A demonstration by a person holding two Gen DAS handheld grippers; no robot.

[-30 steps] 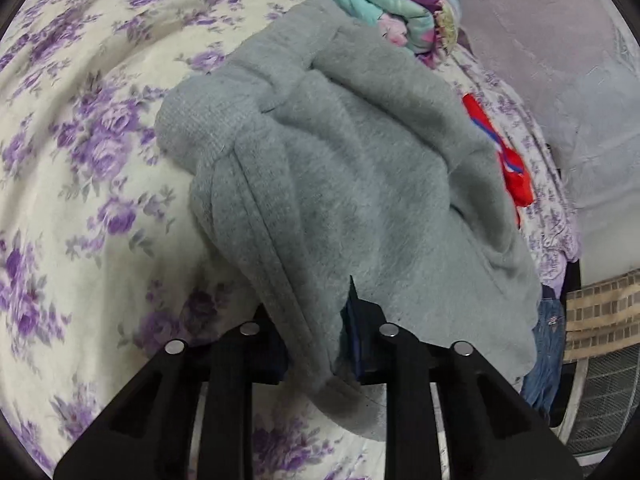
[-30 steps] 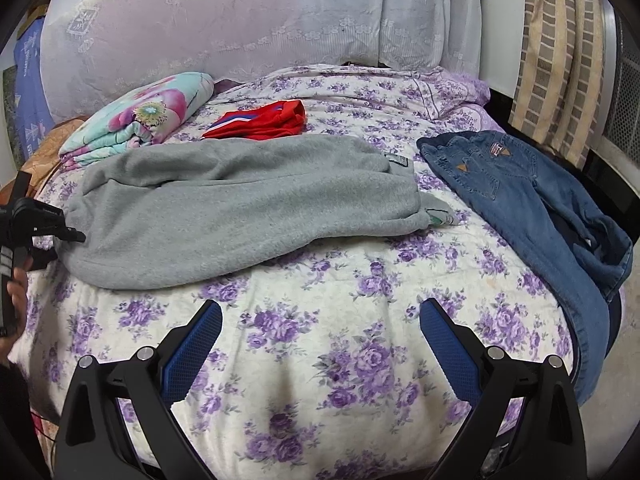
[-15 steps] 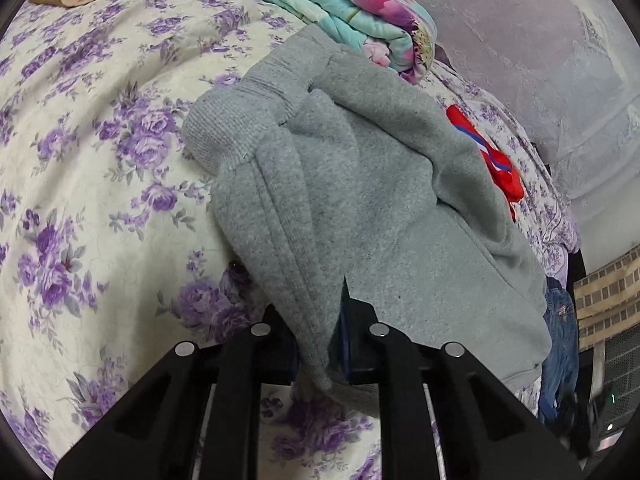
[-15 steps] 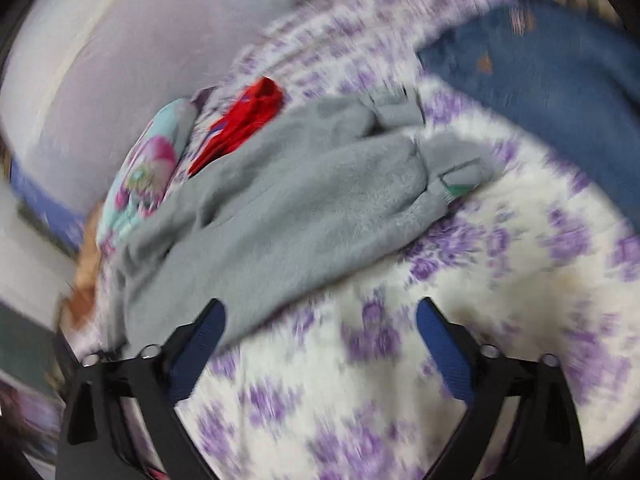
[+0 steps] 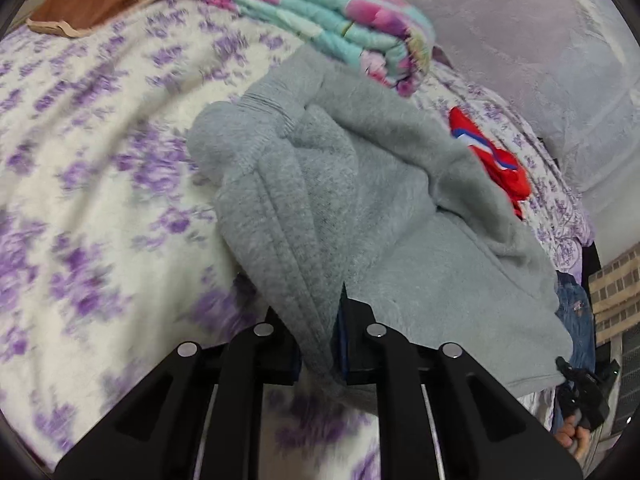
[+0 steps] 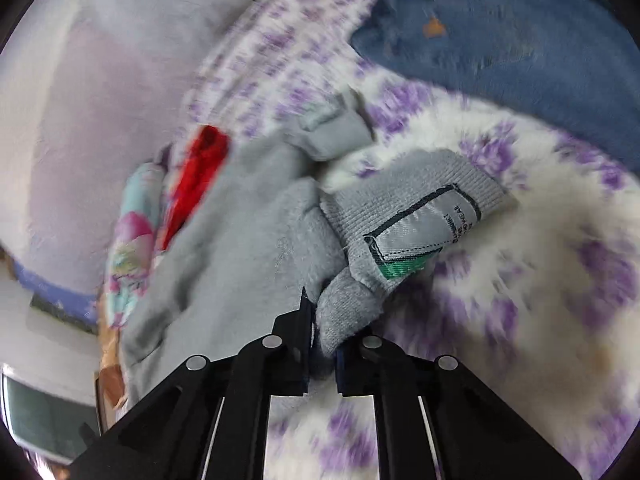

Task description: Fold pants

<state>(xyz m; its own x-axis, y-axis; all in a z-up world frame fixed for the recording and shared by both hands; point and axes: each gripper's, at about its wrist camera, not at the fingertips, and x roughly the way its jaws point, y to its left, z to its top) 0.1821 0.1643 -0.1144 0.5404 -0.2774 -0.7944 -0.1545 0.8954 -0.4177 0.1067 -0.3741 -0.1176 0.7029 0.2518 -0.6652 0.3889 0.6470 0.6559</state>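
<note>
Grey pants (image 5: 360,200) pinched in left hand-held gripper (image 5: 318,344), right hand-held gripper (image 6: 324,344) clamped on cuff (image 6: 400,216).

Grey fleece pants (image 5: 360,200) lie stretched across the floral bed (image 5: 100,160), rumpled, one ribbed cuff with a sewn label (image 6: 420,232) bunched and lifted at one end, waistband end raised at the other
</note>
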